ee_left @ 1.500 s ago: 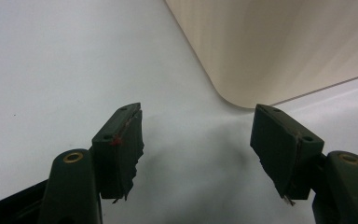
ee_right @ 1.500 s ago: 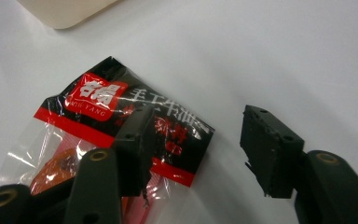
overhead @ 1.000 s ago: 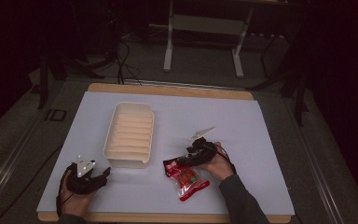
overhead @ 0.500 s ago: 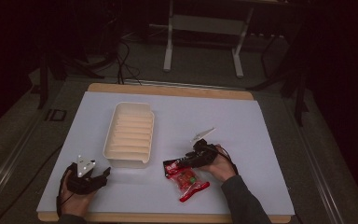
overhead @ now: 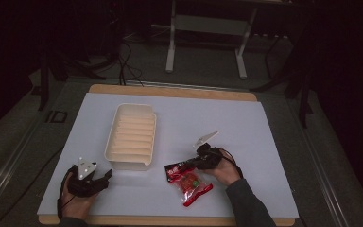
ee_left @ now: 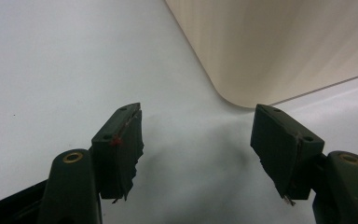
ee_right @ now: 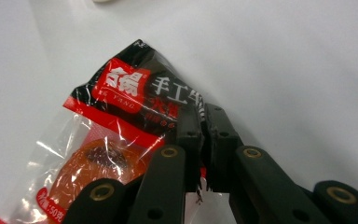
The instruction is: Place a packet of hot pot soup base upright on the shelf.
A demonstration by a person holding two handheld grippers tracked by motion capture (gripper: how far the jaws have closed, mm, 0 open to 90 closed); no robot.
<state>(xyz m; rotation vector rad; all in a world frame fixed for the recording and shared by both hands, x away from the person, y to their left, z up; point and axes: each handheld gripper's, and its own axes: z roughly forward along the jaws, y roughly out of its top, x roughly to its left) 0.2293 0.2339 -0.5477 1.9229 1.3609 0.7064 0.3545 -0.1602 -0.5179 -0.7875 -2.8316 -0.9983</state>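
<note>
Right gripper [ee_right: 204,140] view: jaws clamp snack packet [ee_right: 121,135]; left gripper [ee_left: 198,140] wide.

Snack packet [ee_right: 107,140] cut off by frame edge; tray [ee_left: 279,46] mostly cropped.

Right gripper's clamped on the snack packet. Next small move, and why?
Probably lift the snack packet slightly off the table: the right gripper is shut on its top edge, and the white tray sits apart to its left, empty.
</note>
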